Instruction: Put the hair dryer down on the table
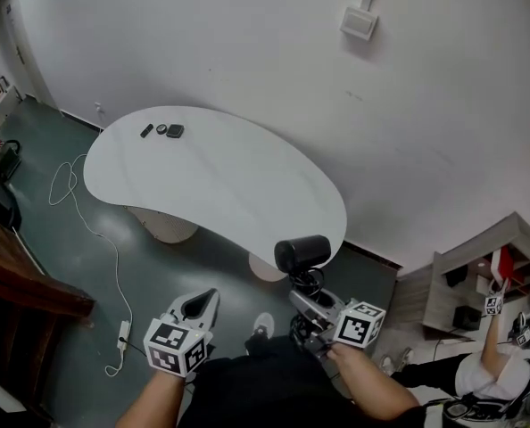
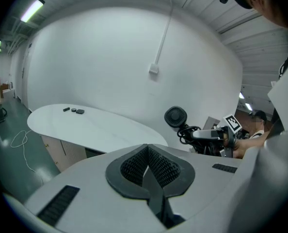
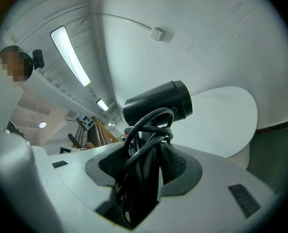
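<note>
The black hair dryer hangs in the air just off the near right end of the white curved table, barrel lying sideways. My right gripper is shut on its handle, and the black cord is wound around the handle between the jaws. In the right gripper view the barrel stands above the jaws, with the table top beyond it. My left gripper is lower left, over the floor, shut with nothing in it. The left gripper view shows the dryer's rear grille to its right.
Three small dark items lie at the table's far left end. A white cable and power strip run over the floor on the left, beside dark wooden furniture. Another person and shelves are at the right.
</note>
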The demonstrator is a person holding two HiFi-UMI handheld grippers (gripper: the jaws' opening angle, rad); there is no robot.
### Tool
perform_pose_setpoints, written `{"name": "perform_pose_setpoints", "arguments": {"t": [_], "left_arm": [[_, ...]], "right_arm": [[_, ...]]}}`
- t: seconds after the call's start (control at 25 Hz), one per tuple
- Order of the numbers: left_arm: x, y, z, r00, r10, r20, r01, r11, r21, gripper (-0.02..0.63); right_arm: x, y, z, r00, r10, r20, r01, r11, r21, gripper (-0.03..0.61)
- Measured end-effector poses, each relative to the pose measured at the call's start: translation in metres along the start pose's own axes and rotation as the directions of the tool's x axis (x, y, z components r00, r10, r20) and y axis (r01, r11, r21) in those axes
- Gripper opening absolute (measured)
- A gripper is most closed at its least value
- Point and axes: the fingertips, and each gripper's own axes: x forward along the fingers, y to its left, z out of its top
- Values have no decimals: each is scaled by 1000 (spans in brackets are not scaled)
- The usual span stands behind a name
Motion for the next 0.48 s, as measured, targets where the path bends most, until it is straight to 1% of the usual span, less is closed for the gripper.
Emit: {"name": "perform_pose_setpoints", "arguments": {"t": [0.24,0.48], "left_arm": [[43,25,30,1000,21,1,-21,1000,3,11],[82,42,49,999,37,-12,-36,999,10,11]], "right_arm": [[38,-31,43,1000,18,-3,-18,1000,-4,195],[65,-60,68,999,33,-27,-33,999,-2,195]]}}
